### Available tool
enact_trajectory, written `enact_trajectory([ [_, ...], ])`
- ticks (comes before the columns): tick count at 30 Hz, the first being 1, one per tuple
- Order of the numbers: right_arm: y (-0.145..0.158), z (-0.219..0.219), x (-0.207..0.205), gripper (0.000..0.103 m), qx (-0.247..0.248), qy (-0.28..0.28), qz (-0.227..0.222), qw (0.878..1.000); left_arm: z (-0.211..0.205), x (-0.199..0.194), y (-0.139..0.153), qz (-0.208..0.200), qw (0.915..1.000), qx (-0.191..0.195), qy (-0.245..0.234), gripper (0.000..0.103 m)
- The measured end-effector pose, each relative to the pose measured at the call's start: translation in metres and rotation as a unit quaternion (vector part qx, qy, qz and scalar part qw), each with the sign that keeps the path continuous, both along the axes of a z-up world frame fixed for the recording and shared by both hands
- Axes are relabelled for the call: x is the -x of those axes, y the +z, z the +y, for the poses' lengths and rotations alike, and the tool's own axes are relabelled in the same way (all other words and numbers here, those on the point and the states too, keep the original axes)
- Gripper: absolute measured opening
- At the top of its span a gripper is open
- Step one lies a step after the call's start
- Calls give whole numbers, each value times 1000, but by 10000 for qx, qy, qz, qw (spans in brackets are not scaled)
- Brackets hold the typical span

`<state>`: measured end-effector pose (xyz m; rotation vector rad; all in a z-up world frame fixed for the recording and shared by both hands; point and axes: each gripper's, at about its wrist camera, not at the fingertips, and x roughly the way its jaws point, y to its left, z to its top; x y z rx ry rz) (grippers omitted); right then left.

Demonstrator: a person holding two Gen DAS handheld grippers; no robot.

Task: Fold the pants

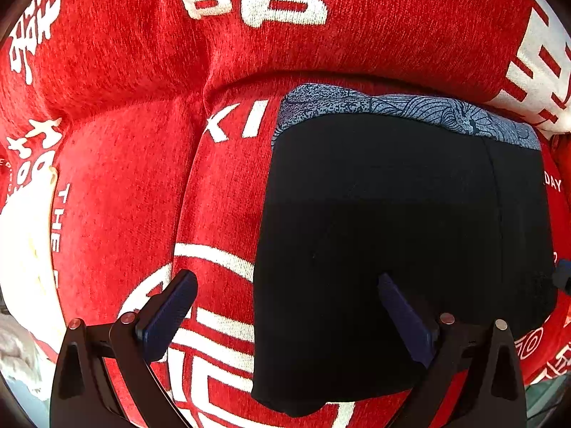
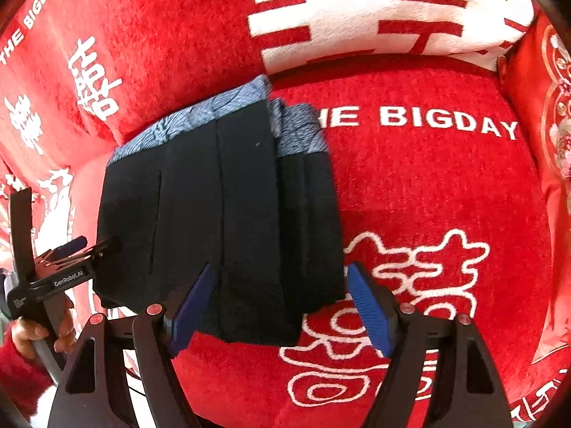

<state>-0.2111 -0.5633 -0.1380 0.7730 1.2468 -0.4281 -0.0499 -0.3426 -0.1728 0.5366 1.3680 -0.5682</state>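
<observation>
The black pants (image 1: 403,242) lie folded into a thick rectangle on the red sofa seat, their blue patterned waistband (image 1: 410,110) at the far end. In the left wrist view my left gripper (image 1: 289,306) is open above the bundle's near left edge, with one finger over the black cloth and the other over the red cover. In the right wrist view the pants (image 2: 221,214) sit centre-left. My right gripper (image 2: 282,303) is open, and its blue pads straddle the bundle's near right corner without pressing it. The left gripper (image 2: 89,246) shows at that view's left edge, held by a hand in a red sleeve.
A red sofa cover (image 2: 428,185) with white characters and "THE BIGDAY" lettering spreads under everything. The red backrest (image 1: 285,42) rises behind the pants. A white and red cushion (image 2: 374,18) leans at the back right, and an embroidered red cushion (image 2: 553,125) is at the far right.
</observation>
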Motion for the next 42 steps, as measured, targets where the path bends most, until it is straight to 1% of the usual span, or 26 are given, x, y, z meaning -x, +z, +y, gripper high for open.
enact_trajectory([
  [3,-3,-6,5,80,-80,-121,-56,9999,0,-1,0,33,10000,6,7,102],
  [8,-6,-14,8,80,-180,-130,-162,9996,1,-4,3,110,9999,58,-31,102],
  [12,-8,-28,12,80,-286,-221,-262,9990,0,-12,9,237,9993,295,-77,102],
  [16,-13,-43,15,80,-558,-386,-355,9971,-2,-23,13,427,9976,528,-166,102],
  [20,-20,-48,16,80,-809,-379,-452,9950,-1,-40,16,673,9945,779,-217,102],
  [21,-22,-49,15,80,-884,-351,-493,9942,-1,-44,14,790,9931,845,-177,102],
  [22,-24,-50,15,80,-953,-326,-525,9935,1,-50,9,1049,9899,945,-105,102],
  [23,-28,-51,14,80,-1065,-296,-562,9923,1,-54,5,1216,9876,990,-65,102],
  [25,-35,-52,11,80,-1197,-284,-589,9907,1,-60,-6,1439,9846,988,-35,102],
  [28,-43,-57,7,80,-1347,-254,-671,9883,-3,-63,-19,1525,9842,883,-165,102],
  [32,-57,-66,-1,80,-1712,-146,-758,9822,-9,-62,-27,1810,9774,1037,-331,102],
  [37,-72,-71,-8,80,-2129,32,-936,9726,-17,-59,-37,1930,9741,1085,-468,102],
  [42,-78,-69,-22,81,-2226,274,-1070,9686,-30,-50,-46,2060,9701,1216,-418,102],
])
